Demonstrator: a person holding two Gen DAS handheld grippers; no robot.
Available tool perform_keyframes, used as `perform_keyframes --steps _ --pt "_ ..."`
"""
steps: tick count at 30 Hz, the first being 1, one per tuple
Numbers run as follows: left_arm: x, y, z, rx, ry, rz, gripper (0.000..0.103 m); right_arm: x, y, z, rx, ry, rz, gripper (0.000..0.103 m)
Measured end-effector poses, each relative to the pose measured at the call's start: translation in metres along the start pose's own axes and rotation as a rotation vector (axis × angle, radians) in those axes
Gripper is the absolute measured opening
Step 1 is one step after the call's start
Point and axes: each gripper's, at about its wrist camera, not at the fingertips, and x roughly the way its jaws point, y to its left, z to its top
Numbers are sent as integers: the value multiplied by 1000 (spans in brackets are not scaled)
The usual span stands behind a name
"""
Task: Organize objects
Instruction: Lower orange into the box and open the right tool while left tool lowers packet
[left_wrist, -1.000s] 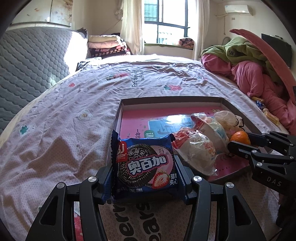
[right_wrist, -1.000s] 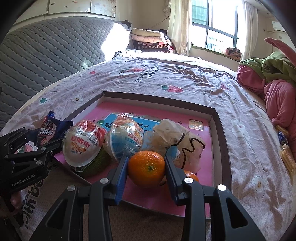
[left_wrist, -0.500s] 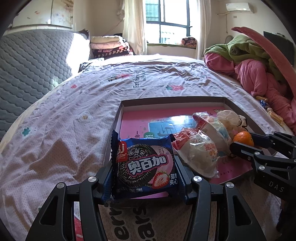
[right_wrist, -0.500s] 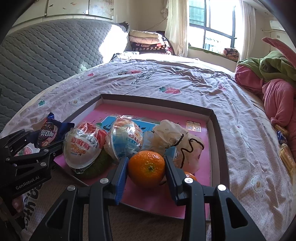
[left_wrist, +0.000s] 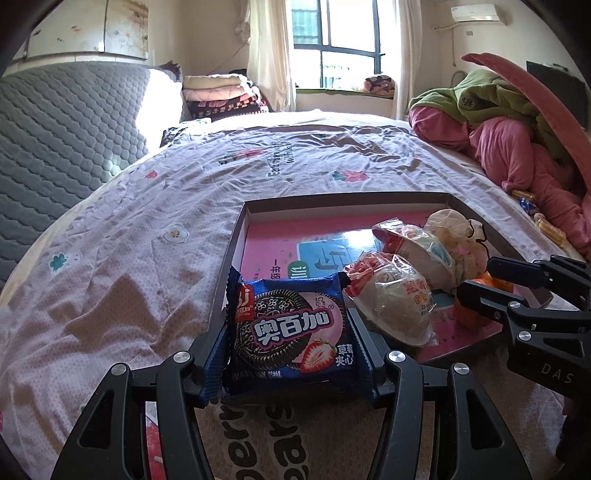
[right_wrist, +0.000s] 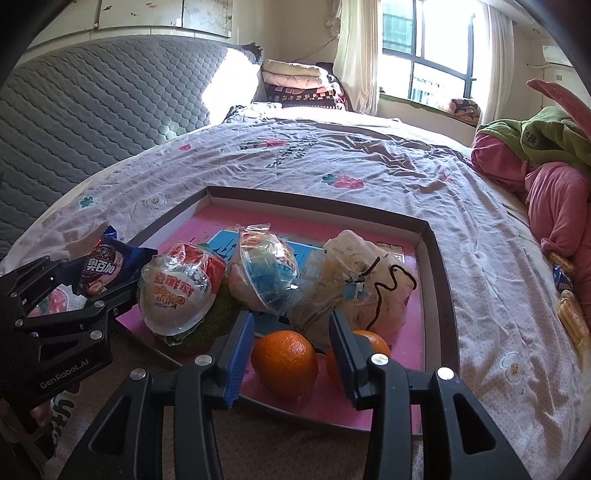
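Opening both grippers: left gripper (left_wrist: 288, 354) loosening around light, crinkly, crushable packet (left_wrist: 291, 328) at tray (right_wrist: 437, 258) edge; right gripper (right_wrist: 291, 354) freeing firm, roll-prone orange (right_wrist: 284, 363) inside. Best held by the sides.

Both handheld grippers were matte black with triangular cut-outs and silver screw heads behind blue ribbed fingers (right_wrist: 240, 349). The left gripper (right_wrist: 107, 280) bore white "GenRobot.AI" lettering; the right gripper (left_wrist: 476, 280) carried "DAS" on its body.
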Motion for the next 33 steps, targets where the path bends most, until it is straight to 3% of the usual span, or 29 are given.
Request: perform_keyframes --steps 15,20,33 --pt "-13 0 9 -15 -20 15 64 -19 -2 6 12 -51 -7 57" --pt "-20 2 13 -39 -28 13 70 -27 -3 10 24 -79 -13 62" --pt "-42 -2 25 -44 -50 62 76 -51 -6 17 47 -148 -26 72"
